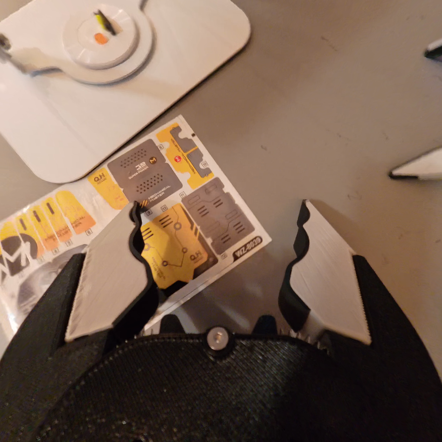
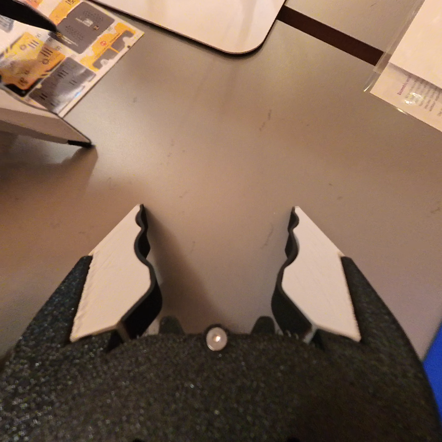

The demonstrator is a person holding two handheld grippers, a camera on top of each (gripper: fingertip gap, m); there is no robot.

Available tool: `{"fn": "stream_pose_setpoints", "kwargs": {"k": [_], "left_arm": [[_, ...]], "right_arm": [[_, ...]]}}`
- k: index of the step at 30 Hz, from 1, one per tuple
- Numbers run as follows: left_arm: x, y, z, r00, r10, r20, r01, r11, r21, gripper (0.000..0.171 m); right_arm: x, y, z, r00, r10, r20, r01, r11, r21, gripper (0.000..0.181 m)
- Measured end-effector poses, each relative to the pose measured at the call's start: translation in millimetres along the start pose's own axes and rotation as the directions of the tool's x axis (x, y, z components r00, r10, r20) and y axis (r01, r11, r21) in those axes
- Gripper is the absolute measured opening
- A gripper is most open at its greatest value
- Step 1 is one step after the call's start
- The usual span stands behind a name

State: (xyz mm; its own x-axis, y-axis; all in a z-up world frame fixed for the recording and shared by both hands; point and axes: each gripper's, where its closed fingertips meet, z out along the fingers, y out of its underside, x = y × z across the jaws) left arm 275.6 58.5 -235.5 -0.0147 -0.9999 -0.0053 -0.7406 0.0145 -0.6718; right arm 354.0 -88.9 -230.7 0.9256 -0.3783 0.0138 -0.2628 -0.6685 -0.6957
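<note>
Left gripper (image 1: pixel 220 203) hangs over the sticker sheet (image 1: pixel 203 191) lying flat on the grey table (image 1: pixel 311 107) beside a white board (image 1: pixel 71 119), fingers wide and empty; right gripper (image 2: pixel 217 208), equally wide, hovers above bare table, well apart from the sheet.

Right gripper (image 2: pixel 217 210), jaws apart, above table (image 2: pixel 215 134)

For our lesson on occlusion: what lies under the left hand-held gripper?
Under the left hand-held gripper lies a sticker sheet on the grey table. Its yellow and grey stickers show between the fingers; the sheet's lower left part is covered.
</note>
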Motion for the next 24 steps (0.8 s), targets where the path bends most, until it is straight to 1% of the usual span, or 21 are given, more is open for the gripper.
{"fn": "stream_pose_setpoints", "kwargs": {"k": [2,3,4,5,6,7,9,11,13,14,15,16,17,18,20,22,24], "left_arm": [[-3.3,0.3,-6.9,1.000,0.001,-0.006,-0.001,0.999,-0.036,0.121],[-12.3,-4.7,-13.7,0.999,-0.010,0.042,0.010,1.000,-0.022,0.118],[-25.5,-12.3,-25.7,0.993,-0.006,0.120,0.004,1.000,0.011,0.118],[-37.9,-22.6,-42.8,0.981,0.009,0.194,-0.022,0.998,0.061,0.118],[-44.4,-33.2,-62.8,0.971,0.029,0.238,-0.058,0.992,0.116,0.118],[-44.3,-41.5,-83.5,0.968,0.049,0.247,-0.093,0.981,0.169,0.117],[-37.2,-48.7,-124.6,0.971,0.067,0.231,-0.128,0.957,0.261,0.119],[-19.9,-40.7,-158.9,0.980,0.106,0.169,-0.154,0.940,0.303,0.119],[-1.2,-17.9,-182.8,0.989,0.113,0.095,-0.136,0.950,0.280,0.107],[13.0,-2.6,-191.3,0.993,0.117,0.026,-0.119,0.962,0.246,0.109],[32.3,11.2,-199.9,0.989,0.133,-0.069,-0.114,0.967,0.230,0.112],[54.1,23.2,-208.9,0.973,0.153,-0.173,-0.111,0.966,0.235,0.112],[74.9,33.4,-218.6,0.947,0.176,-0.268,-0.107,0.961,0.255,0.112],[91.2,40.9,-227.7,0.922,0.198,-0.332,-0.102,0.953,0.286,0.112],[118.4,49.8,-240.1,0.871,0.272,-0.409,-0.118,0.924,0.364,0.100],[139.9,53.8,-239.5,0.824,0.366,-0.432,-0.185,0.895,0.406,0.094],[147.7,51.0,-224.9,0.823,0.415,-0.389,-0.265,0.885,0.383,0.095]], "right_arm": [[0.6,-0.9,0.9,1.000,0.019,-0.015,-0.019,1.000,-0.006,0.115],[-1.0,-0.2,-0.5,1.000,0.021,-0.018,-0.021,1.000,-0.013,0.111],[-4.7,-0.1,-4.7,1.000,0.005,-0.005,-0.005,1.000,-0.023,0.092],[-8.7,-4.2,-12.5,1.000,-0.019,0.011,0.019,1.000,-0.009,0.085],[-9.2,-13.2,-24.6,0.999,-0.032,0.000,0.032,0.999,0.041,0.086],[-9.5,-24.6,-41.2,0.999,-0.032,-0.012,0.033,0.993,0.112,0.084],[-19.9,-48.2,-84.7,0.999,-0.034,0.017,0.028,0.966,0.256,0.084],[-40.1,-65.8,-135.5,0.995,-0.063,0.076,0.029,0.922,0.386,0.084],[-70.2,-67.8,-183.8,0.981,-0.123,0.148,0.035,0.871,0.490,0.079],[-86.6,-62.7,-204.4,0.971,-0.160,0.176,0.042,0.842,0.537,0.075],[-102.3,-55.1,-221.6,0.961,-0.195,0.195,0.046,0.811,0.583,0.072],[-118.9,-44.3,-235.1,0.946,-0.243,0.216,0.059,0.781,0.621,0.059],[-132.2,-32.2,-244.3,0.934,-0.281,0.223,0.071,0.755,0.652,0.051],[-139.7,-21.2,-249.2,0.933,-0.291,0.211,0.078,0.737,0.672,0.047],[-154.9,-2.4,-252.1,0.928,-0.312,0.203,0.094,0.725,0.682,0.040],[-172.2,10.5,-248.4,0.925,-0.296,0.238,0.076,0.758,0.648,0.033],[-191.3,18.6,-242.9,0.927,-0.257,0.274,0.040,0.793,0.608,0.034]]}}
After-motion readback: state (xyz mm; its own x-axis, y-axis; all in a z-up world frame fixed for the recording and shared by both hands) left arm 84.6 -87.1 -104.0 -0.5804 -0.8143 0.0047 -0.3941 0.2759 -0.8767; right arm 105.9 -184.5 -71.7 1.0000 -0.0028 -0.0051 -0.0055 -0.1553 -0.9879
